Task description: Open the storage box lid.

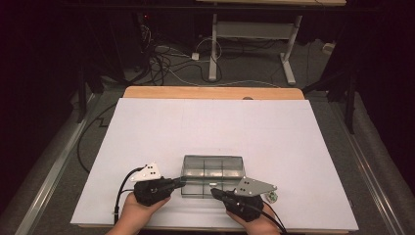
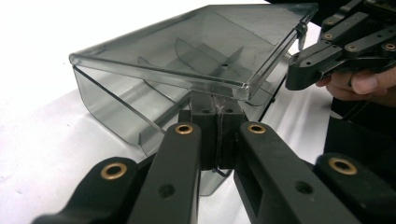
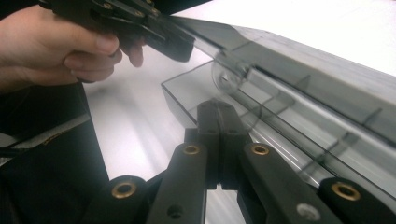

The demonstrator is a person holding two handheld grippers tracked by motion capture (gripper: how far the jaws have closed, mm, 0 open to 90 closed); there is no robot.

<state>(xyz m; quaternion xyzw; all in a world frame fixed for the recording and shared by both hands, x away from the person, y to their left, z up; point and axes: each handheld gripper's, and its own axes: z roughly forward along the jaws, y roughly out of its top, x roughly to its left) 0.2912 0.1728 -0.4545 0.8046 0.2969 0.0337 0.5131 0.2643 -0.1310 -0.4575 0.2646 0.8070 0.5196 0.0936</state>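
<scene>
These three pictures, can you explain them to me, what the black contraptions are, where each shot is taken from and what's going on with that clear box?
No robot here: a person holds a hand-operated tool with two black jaws in each hand. The high view looks down on a white table. The left gripper and right gripper meet at a clear plastic box with inner dividers. The other two pictures come from cameras riding on the tools. In the left gripper view its jaws are shut, tips under the edge of the raised lid, seemingly lifting it. In the right gripper view those jaws are shut too, at the box's near rim; whether they pinch it I cannot tell.
</scene>
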